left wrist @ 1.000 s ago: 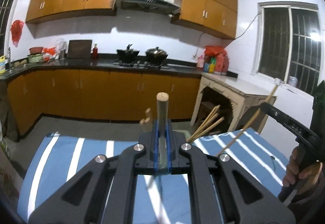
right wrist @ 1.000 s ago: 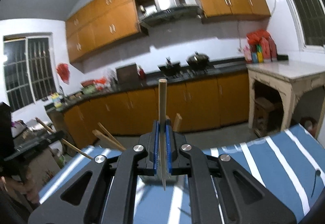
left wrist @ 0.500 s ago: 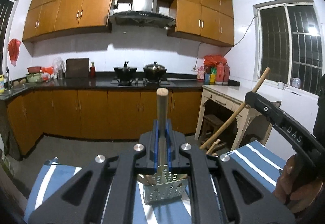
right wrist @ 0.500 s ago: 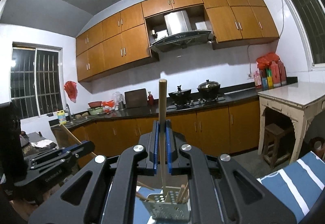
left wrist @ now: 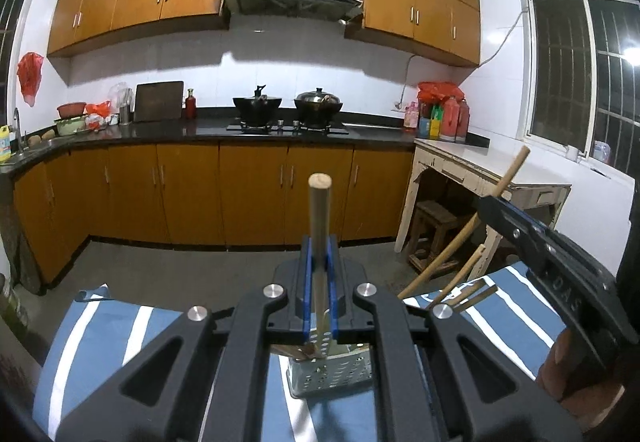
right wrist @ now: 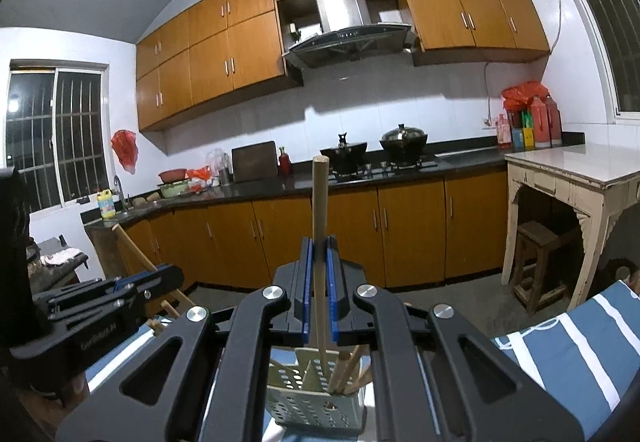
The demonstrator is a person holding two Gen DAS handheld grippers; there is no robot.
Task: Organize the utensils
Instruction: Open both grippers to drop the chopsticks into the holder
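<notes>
My left gripper is shut on a round wooden utensil handle that stands upright between the blue pads. Its lower end hangs over a perforated utensil holder on the striped cloth. My right gripper is shut on a thinner wooden stick, whose lower end dips into the same holder beside several wooden utensils. The right gripper shows at the right of the left wrist view with its stick. The left gripper shows at the left of the right wrist view.
The table carries a blue cloth with white stripes. Other wooden sticks slant out beside the holder. Beyond the table's far edge are the kitchen floor, orange cabinets, and a white side table with a stool under it. A hand grips the right tool.
Both grippers have moved across the table toward the holder, which has come into view beneath the jaws. Each still holds its wooden utensil upright.
</notes>
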